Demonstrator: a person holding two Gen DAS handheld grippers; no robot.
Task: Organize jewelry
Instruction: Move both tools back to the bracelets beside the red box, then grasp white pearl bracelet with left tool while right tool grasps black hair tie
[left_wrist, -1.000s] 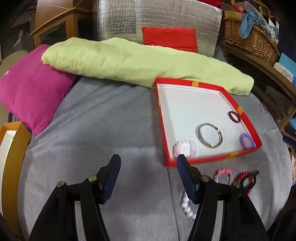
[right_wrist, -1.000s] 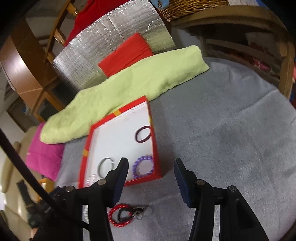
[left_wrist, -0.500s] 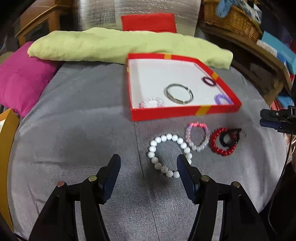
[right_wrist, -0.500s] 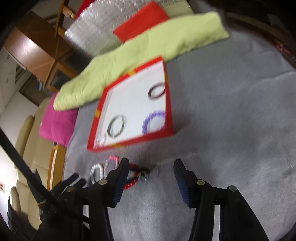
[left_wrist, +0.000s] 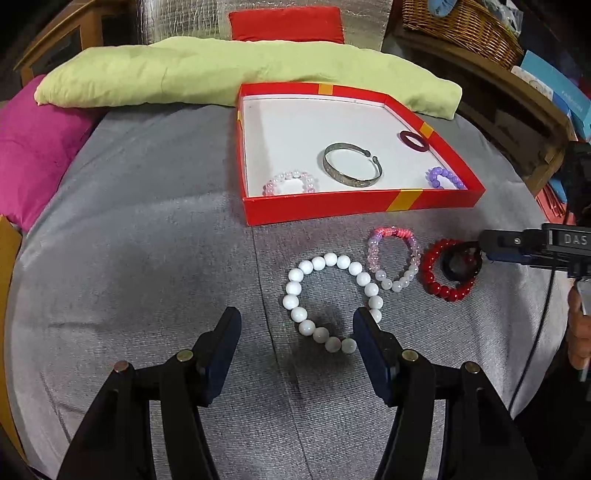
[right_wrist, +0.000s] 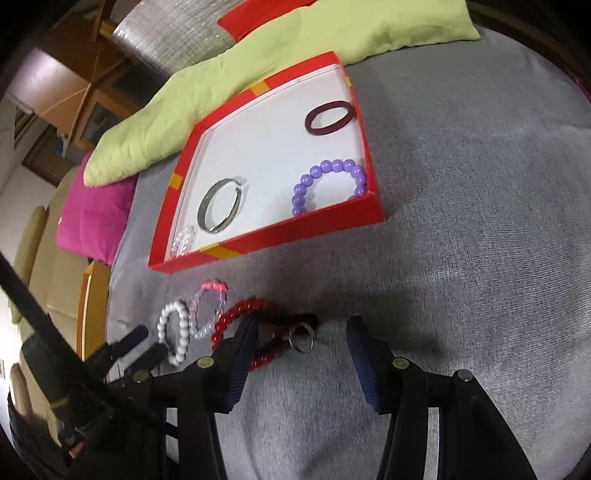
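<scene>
Left wrist view: the left gripper (left_wrist: 297, 328) stands released at lower centre, its right finger beside the white bead bracelet (left_wrist: 332, 301) on the grey cloth (left_wrist: 147, 240). The pink-and-clear bead bracelet (left_wrist: 393, 258) and red bead bracelet (left_wrist: 447, 273) lie centre right; the shallow red cardboard box (left_wrist: 362, 205) sits above.

Right wrist view: the right gripper (right_wrist: 301, 345) is released low at centre, its left finger overlapping the red bead bracelet (right_wrist: 240, 317). The purple bead bracelet (right_wrist: 328, 184) lies in the box (right_wrist: 295, 229).

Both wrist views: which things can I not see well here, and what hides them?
- Pink bracelet in the red box, left wrist view: the front wall cuts off its near side.
- Purple bracelet, same view: also partly behind that wall.
- Red bracelet, right wrist view: the right gripper finger covers part of it.
- Small ring, right wrist view: blurred, its shape stays unclear.
</scene>
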